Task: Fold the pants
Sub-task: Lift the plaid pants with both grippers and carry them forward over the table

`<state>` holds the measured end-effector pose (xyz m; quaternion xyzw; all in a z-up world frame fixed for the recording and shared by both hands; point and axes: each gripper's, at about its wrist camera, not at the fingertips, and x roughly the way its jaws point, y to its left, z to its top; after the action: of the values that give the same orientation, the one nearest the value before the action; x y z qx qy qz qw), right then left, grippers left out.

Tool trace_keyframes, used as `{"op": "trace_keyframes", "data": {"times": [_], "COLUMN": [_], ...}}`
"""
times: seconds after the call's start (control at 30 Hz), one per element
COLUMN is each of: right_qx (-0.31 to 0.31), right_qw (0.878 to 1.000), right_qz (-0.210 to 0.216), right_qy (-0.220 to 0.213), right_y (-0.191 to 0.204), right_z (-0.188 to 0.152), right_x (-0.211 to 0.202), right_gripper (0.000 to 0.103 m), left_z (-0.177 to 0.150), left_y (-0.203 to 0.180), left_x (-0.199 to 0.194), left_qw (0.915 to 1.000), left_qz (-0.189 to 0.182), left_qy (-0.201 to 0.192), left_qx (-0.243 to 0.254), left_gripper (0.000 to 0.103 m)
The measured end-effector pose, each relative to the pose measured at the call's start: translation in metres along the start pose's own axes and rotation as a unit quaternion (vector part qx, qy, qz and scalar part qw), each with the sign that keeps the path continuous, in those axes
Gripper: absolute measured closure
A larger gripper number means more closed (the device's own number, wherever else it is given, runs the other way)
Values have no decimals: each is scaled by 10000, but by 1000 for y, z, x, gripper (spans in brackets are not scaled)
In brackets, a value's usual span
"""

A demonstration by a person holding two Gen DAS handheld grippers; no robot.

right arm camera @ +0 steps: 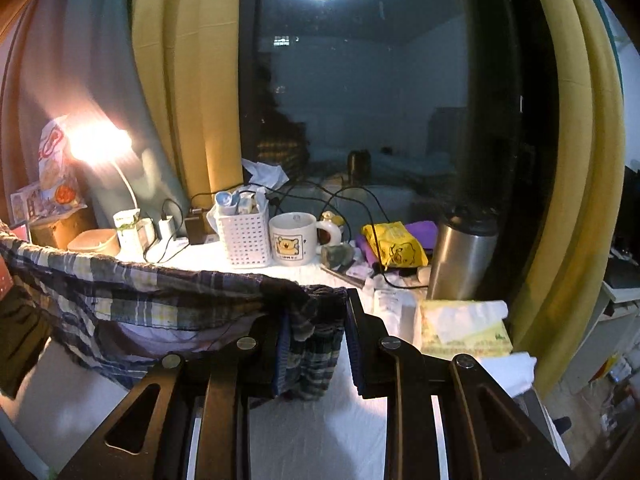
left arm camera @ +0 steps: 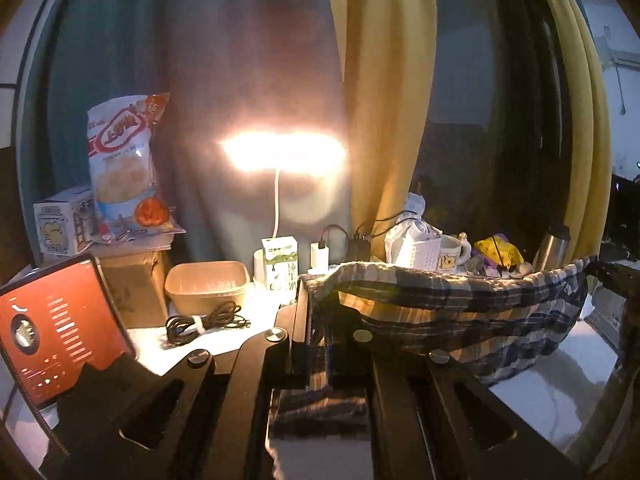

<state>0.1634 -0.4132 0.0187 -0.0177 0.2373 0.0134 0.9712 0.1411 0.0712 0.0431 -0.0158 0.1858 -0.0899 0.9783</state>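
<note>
The plaid pants [left arm camera: 460,304] hang in a sagging band above the white table [left arm camera: 560,392], stretched between both grippers. My left gripper [left arm camera: 316,320] is shut on one end of the cloth, which bunches between its fingers. In the right wrist view the pants [right arm camera: 140,292] run off to the left, and my right gripper [right arm camera: 316,336] is shut on a thick wad of the other end. The right gripper [left arm camera: 612,276] shows as a dark shape at the far right of the left wrist view.
Along the table's back stand a lit lamp [left arm camera: 280,152], milk carton [left arm camera: 282,264], beige tub [left arm camera: 206,284], coiled cable [left arm camera: 204,322], white basket [right arm camera: 244,240], mug [right arm camera: 294,240] and steel flask [right arm camera: 460,260]. A red-screened tablet [left arm camera: 56,328] leans at left; a tissue pack [right arm camera: 464,328] lies at right.
</note>
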Motion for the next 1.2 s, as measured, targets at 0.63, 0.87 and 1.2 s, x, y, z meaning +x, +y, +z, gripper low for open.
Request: {"op": "trace_keyframes", "data": {"times": [0.63, 0.87, 1.2], "right_qx": [95, 139, 85], "right_qw": [9991, 9969, 9928], "right_qz": [39, 63, -26], "right_qy": [416, 771, 1197], "right_y": [-3, -6, 1], "right_z": [33, 25, 12], "right_x": [119, 178, 245], "right_gripper": [77, 77, 77], "left_z": [8, -3, -17], "left_y": [13, 19, 30], "left_x": [109, 164, 245], "left_qw": [9972, 9925, 9840], "left_qz": [125, 173, 303], "left_qy": [740, 1209, 1751], "left_qx": [44, -100, -128], "left_gripper": [100, 100, 100]}}
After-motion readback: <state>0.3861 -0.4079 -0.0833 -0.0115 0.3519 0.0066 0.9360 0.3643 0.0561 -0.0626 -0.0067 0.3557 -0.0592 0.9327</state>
